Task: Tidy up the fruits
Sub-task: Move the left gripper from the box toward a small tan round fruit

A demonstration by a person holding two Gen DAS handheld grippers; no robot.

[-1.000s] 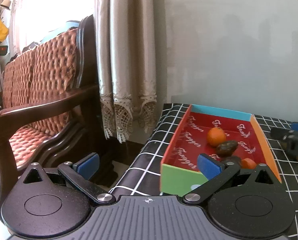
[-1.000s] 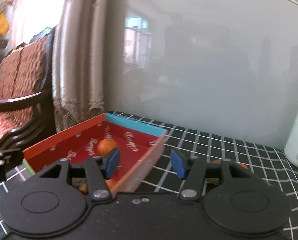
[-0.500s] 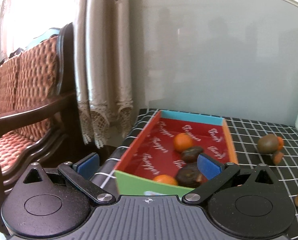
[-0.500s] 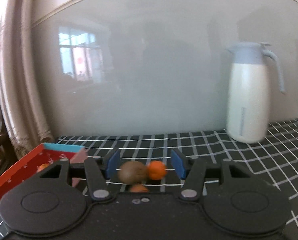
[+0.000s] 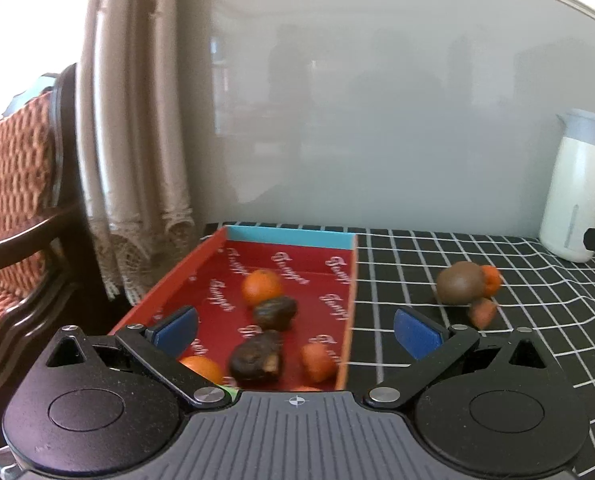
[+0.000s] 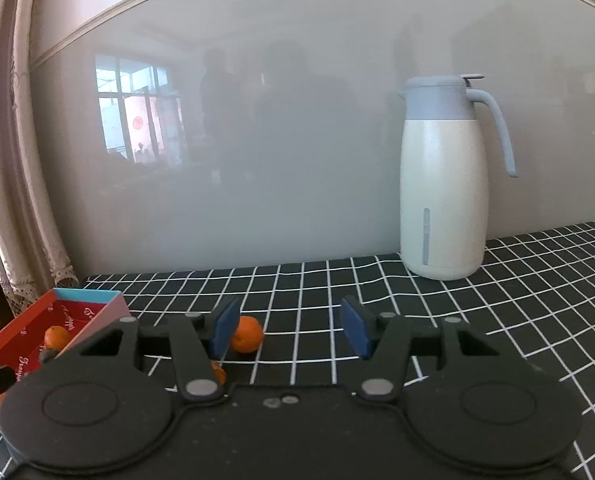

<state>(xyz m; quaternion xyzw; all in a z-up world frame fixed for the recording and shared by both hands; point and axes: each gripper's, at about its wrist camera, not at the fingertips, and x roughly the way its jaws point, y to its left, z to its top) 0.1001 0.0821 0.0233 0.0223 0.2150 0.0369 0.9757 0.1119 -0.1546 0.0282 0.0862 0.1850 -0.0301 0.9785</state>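
Note:
A red box point(image 5: 233, 256) with a blue far wall sits at the table's left end and holds several oranges and dark brown fruits, such as an orange point(image 5: 261, 287) and a brown fruit point(image 5: 275, 312). My left gripper point(image 5: 295, 330) is open and empty over the box's near right corner. On the cloth to the right lie a brown round fruit point(image 5: 460, 282), a small orange point(image 5: 490, 279) and an orange piece point(image 5: 482, 312). My right gripper point(image 6: 289, 330) is open and empty; an orange point(image 6: 247, 334) lies just past its left finger. The box point(image 6: 25, 324) shows at lower left.
A white jug with a grey-blue lid point(image 6: 443, 184) stands at the back right by the grey wall; it also shows in the left wrist view point(image 5: 575, 188). A black checked cloth point(image 6: 417, 304) covers the table. A curtain point(image 5: 133, 140) and wooden sofa point(image 5: 13, 208) stand left.
Both views have swung right. The box moved left in both views. The loose fruits and the jug came into the left wrist view; the jug moved nearer the middle of the right wrist view.

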